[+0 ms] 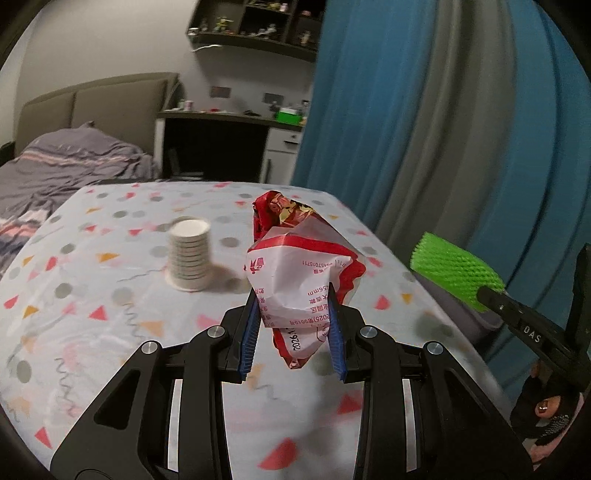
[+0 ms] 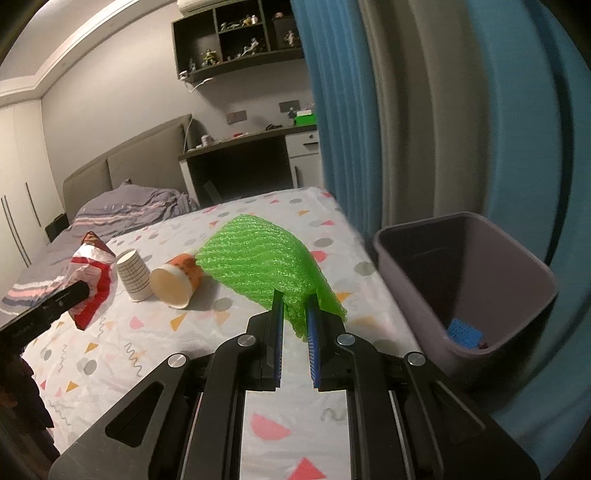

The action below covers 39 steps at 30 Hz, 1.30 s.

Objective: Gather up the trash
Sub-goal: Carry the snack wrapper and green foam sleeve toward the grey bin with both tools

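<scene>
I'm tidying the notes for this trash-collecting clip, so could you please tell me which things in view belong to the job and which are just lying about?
Part of the job:
- crumpled snack wrapper, clamped in left gripper
- green foam net, clamped in right gripper
- trash bin
- tipped orange paper cup
- upside-down cup stack

Just lying about:
- bed
- desk
- blue curtain
- wall shelf

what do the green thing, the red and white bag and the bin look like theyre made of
Green sleeve: looks like soft foam netting, matte, with an open mesh weave that bends where the right tongs pinch it.
Bag, in the left tongs: thin crinkled plastic film, slightly glossy, printed, probably a snack wrapper.
Bin: appears to be rigid moulded plastic, smooth dull grey-purple walls.
</scene>
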Tool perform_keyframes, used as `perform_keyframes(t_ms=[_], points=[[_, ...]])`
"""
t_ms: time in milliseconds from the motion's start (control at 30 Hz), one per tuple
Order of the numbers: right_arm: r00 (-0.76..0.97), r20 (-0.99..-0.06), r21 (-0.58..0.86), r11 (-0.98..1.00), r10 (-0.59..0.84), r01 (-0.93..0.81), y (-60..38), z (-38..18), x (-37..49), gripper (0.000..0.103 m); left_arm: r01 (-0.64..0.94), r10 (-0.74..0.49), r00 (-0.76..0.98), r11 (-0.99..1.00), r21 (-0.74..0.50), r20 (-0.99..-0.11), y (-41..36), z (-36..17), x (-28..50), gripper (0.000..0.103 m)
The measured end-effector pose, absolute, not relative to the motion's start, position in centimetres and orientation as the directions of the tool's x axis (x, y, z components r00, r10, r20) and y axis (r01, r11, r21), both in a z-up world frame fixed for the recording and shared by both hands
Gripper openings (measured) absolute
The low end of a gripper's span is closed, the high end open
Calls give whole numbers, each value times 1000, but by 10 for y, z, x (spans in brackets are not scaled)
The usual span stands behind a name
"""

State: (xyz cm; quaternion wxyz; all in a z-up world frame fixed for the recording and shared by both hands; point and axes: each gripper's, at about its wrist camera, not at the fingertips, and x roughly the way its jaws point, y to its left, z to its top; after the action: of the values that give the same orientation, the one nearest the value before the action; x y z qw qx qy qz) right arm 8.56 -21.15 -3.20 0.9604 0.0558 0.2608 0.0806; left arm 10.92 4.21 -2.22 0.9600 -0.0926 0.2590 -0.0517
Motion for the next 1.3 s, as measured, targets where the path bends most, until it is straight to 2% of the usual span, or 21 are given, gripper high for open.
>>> perform_keyframes(t_ms=[433, 867, 1300], points=[[878, -468, 166, 986, 101, -24, -268, -32, 84, 13, 243, -294, 815, 956, -166, -500, -58, -19, 142, 32], [883, -456, 139, 972, -108, 191, -345, -36, 93, 13, 447, -479, 720, 874, -192, -503, -164, -20, 188, 32], [862, -480, 130, 958, -165, 256, -370, -47, 112, 13, 504, -536, 647, 835, -223, -542, -214, -39, 229, 32]])
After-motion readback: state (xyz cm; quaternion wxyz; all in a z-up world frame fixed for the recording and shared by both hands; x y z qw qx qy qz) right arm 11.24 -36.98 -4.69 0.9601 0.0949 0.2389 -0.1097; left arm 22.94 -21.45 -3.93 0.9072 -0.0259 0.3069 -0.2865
